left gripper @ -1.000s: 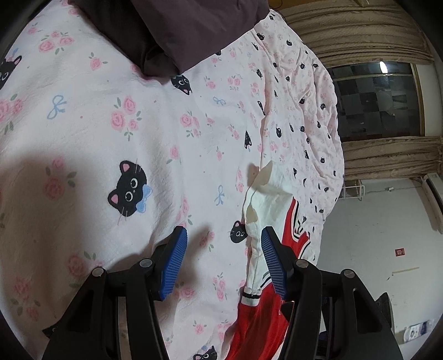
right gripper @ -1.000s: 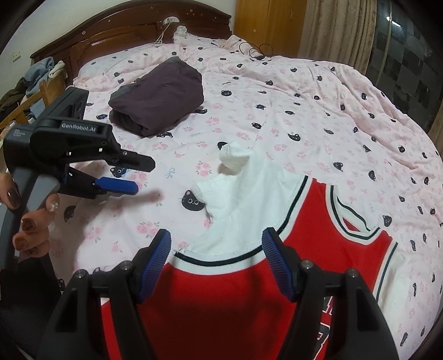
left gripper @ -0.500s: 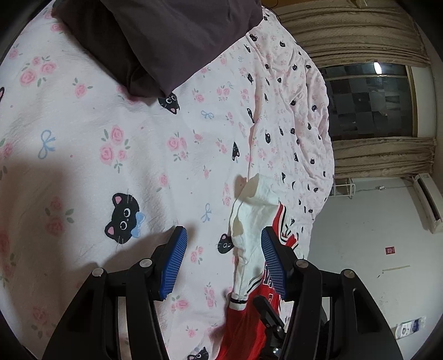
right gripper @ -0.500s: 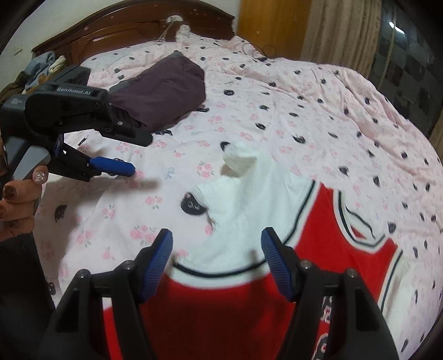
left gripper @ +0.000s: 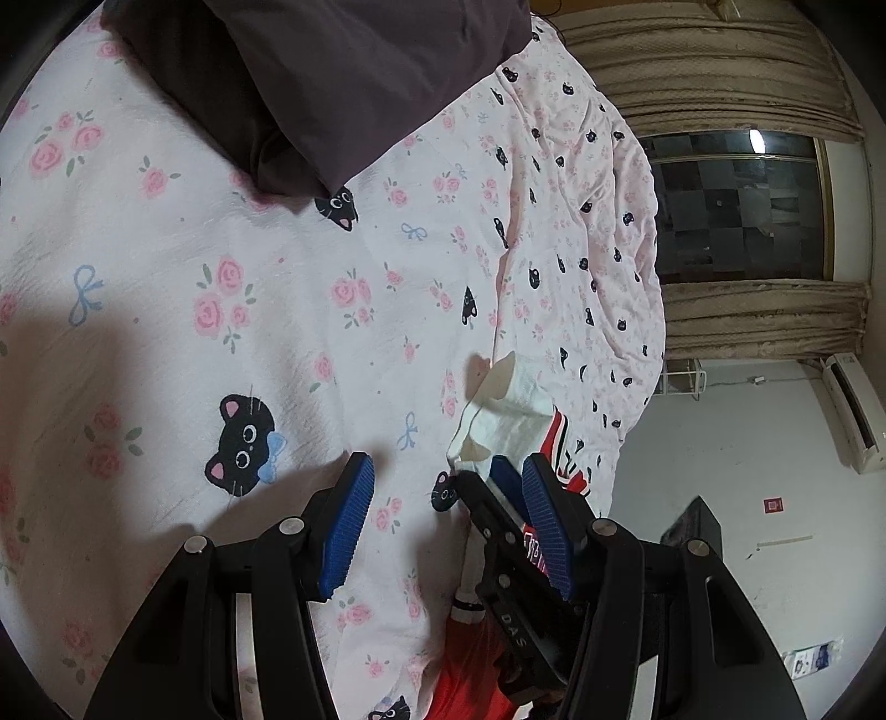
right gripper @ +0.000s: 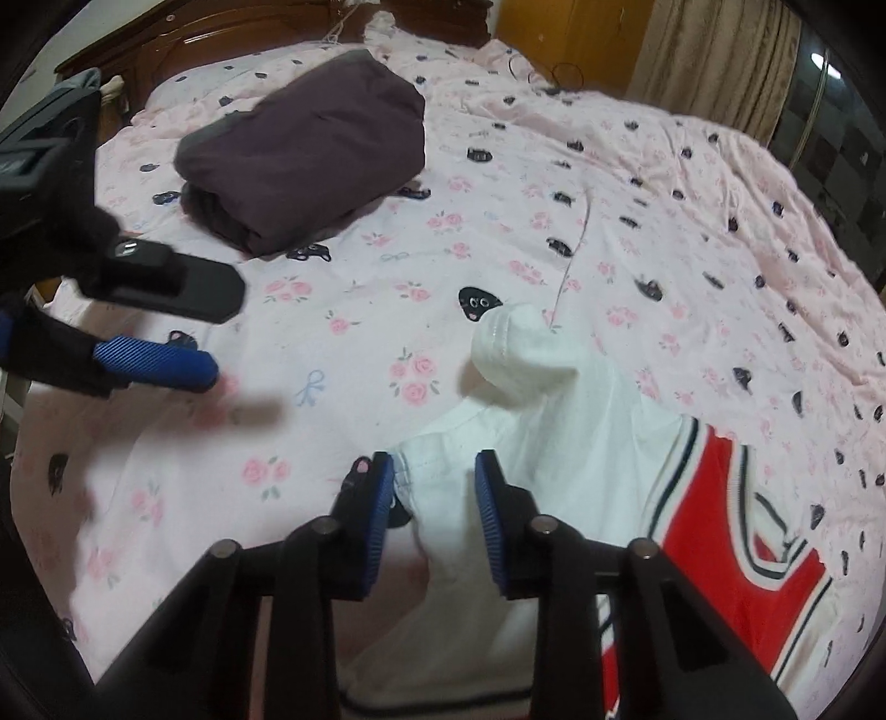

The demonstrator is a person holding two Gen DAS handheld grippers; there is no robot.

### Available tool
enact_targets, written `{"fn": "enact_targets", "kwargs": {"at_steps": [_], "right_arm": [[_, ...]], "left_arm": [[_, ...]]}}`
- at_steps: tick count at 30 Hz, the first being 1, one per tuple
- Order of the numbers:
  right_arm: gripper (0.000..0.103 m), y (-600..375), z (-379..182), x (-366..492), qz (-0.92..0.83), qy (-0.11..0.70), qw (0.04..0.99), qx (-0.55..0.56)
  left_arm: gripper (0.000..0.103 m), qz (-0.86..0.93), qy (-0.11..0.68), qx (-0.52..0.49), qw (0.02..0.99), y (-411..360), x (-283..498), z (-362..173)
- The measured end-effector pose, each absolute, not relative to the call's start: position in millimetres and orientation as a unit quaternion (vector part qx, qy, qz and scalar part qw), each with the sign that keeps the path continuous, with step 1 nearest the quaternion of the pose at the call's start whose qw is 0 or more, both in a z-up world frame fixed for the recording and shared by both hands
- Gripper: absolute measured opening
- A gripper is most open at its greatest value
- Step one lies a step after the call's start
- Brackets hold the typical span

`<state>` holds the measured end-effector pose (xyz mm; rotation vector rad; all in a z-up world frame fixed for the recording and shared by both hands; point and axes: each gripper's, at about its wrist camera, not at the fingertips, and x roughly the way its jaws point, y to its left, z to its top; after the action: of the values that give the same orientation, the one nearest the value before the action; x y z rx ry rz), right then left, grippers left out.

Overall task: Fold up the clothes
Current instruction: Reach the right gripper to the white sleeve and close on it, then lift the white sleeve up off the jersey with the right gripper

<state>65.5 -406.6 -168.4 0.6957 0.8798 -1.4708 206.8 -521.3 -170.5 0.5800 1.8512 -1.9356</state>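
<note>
A red jersey [right gripper: 736,559] with white sleeves lies on the pink cat-print bedspread [right gripper: 637,183]. Its white sleeve [right gripper: 531,421] points up the bed, cuff curled. My right gripper [right gripper: 434,512] is open with its blue pads either side of the sleeve's hem edge, jaws partly narrowed. My left gripper [left gripper: 446,523] is open and empty above the bedspread, left of the sleeve [left gripper: 509,410]. The left gripper also shows in the right wrist view [right gripper: 183,327]. The right gripper's fingers [left gripper: 501,476] show in the left wrist view beside the sleeve.
A folded dark purple garment [right gripper: 310,149] lies further up the bed, also in the left wrist view [left gripper: 332,83]. A wooden headboard [right gripper: 232,27] stands behind. Curtains [left gripper: 714,77] and a dark window [left gripper: 736,205] are beyond the bed's far side.
My right gripper has moved forward and down onto the white sleeve's hem and its jaws have narrowed. My left gripper has drifted closer to the bedspread and to the dark garment.
</note>
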Motion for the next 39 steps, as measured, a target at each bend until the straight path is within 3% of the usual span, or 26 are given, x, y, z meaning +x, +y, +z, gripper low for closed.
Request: {"fn": "enact_targets", "kwargs": {"at_steps": [5, 13, 19, 25, 28, 32, 39], "right_arm": [[0.005, -409, -172, 70, -0.624, 0.384, 0.609, 0.303], [0.005, -393, -150, 89, -0.603, 0.367, 0.652, 0.277], [0.005, -370, -128, 81, -0.596, 0.302, 0.69, 0.28], [0.005, -361, -112, 41, -0.587, 0.188, 0.707, 0.347], [0.01, -372, -138, 62, -0.559, 0.255, 0.701, 0.361], [0.034, -379, -169, 88, -0.521, 0.309, 0.703, 0.373], [0.039, -379, -131, 74, -0.527, 0.282, 0.726, 0.34]], "left_arm": [[0.05, -0.688, 0.668, 0.208, 0.196, -523, 207, -172], [0.05, -0.68, 0.678, 0.207, 0.187, -520, 205, -176], [0.05, -0.677, 0.682, 0.202, 0.192, -521, 206, -177], [0.05, -0.671, 0.686, 0.208, 0.189, -519, 201, -182], [0.05, -0.668, 0.688, 0.206, 0.197, -519, 201, -183], [0.05, -0.669, 0.686, 0.202, 0.203, -519, 203, -181], [0.05, -0.649, 0.704, 0.187, 0.218, -505, 211, -188]]}}
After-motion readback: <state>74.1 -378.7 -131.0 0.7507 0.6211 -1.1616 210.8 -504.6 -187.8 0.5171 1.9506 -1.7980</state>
